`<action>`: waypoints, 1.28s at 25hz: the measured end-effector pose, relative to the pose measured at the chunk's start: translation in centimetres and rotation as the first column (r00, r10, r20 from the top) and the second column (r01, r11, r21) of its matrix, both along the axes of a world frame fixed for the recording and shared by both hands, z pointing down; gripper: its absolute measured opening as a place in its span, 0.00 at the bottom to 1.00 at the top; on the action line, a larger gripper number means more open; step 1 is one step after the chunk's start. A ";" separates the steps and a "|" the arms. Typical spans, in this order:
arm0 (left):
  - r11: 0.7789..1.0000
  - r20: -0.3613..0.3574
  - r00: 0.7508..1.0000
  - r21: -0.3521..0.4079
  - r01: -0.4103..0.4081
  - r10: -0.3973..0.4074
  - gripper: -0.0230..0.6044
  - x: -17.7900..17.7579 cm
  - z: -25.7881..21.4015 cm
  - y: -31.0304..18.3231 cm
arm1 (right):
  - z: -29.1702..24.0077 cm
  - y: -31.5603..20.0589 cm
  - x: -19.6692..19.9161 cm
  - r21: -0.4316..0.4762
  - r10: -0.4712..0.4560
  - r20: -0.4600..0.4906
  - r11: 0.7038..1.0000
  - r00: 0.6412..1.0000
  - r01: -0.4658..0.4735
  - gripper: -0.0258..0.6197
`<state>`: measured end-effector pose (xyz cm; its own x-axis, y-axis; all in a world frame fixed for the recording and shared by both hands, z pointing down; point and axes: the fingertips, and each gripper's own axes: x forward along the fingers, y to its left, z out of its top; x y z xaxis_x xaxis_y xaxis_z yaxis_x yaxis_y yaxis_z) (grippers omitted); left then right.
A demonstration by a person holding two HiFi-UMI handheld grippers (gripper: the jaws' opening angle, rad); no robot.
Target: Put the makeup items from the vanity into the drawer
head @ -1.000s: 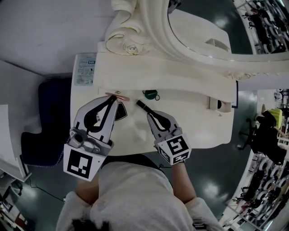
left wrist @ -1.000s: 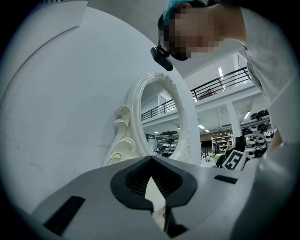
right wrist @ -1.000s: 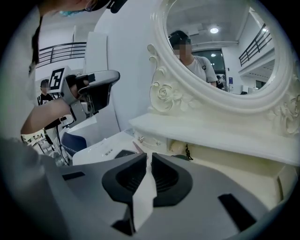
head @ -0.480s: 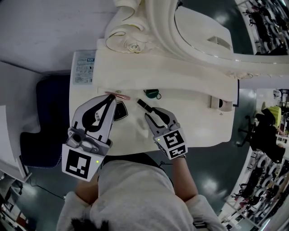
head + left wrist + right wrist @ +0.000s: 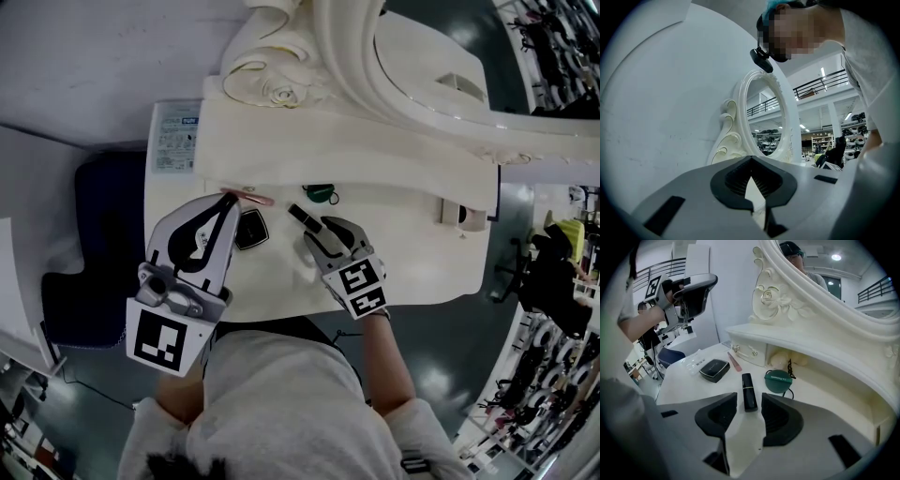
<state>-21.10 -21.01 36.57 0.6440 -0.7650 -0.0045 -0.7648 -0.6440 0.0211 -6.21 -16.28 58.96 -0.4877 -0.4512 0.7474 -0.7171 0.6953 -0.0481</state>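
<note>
A black lipstick (image 5: 749,391) lies on the cream vanity top (image 5: 825,394), its near end between the tips of my right gripper (image 5: 749,414). The jaws are opening and their pads stand clear of it. In the head view the lipstick (image 5: 301,216) lies just ahead of the right gripper (image 5: 324,231). A black compact (image 5: 714,370), a pink stick (image 5: 735,361) and a round green case (image 5: 778,380) lie beyond. A small drawer front with a knob (image 5: 749,351) is shut. My left gripper (image 5: 229,201) hovers over the compact (image 5: 250,229), shut and empty.
The ornate mirror frame (image 5: 394,84) rises at the back of the vanity. A clear packet with a label (image 5: 176,139) lies at the left end. A dark stool (image 5: 98,244) stands to the left. The table's front edge runs just under both grippers.
The right gripper's jaws have gone from shut to wide apart around the lipstick's near end, and it has crept slightly forward. The left gripper has barely moved.
</note>
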 end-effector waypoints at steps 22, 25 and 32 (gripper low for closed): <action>1.000 0.009 1.000 -0.011 -0.002 0.002 0.06 0.1 0.3 0.2 | 1.3 0.6 -0.4 -0.018 0.011 -0.019 1.000 1.000 -0.011 0.19; 1.000 0.012 1.000 -0.015 -0.004 0.004 0.06 0.2 0.4 0.3 | 0.9 0.5 -0.2 -0.002 0.032 -0.012 0.999 0.999 -0.032 0.19; 1.000 0.021 1.000 -0.023 -0.007 0.008 0.06 0.8 0.3 0.8 | -1.4 0.4 0.3 0.051 0.078 0.043 0.995 0.996 -0.080 0.18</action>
<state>-20.31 -20.24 36.91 0.6495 -0.7599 0.0264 -0.7603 -0.6492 0.0196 -5.93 -15.84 57.53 -0.4790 -0.5279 0.7014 -0.7680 0.6390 -0.0436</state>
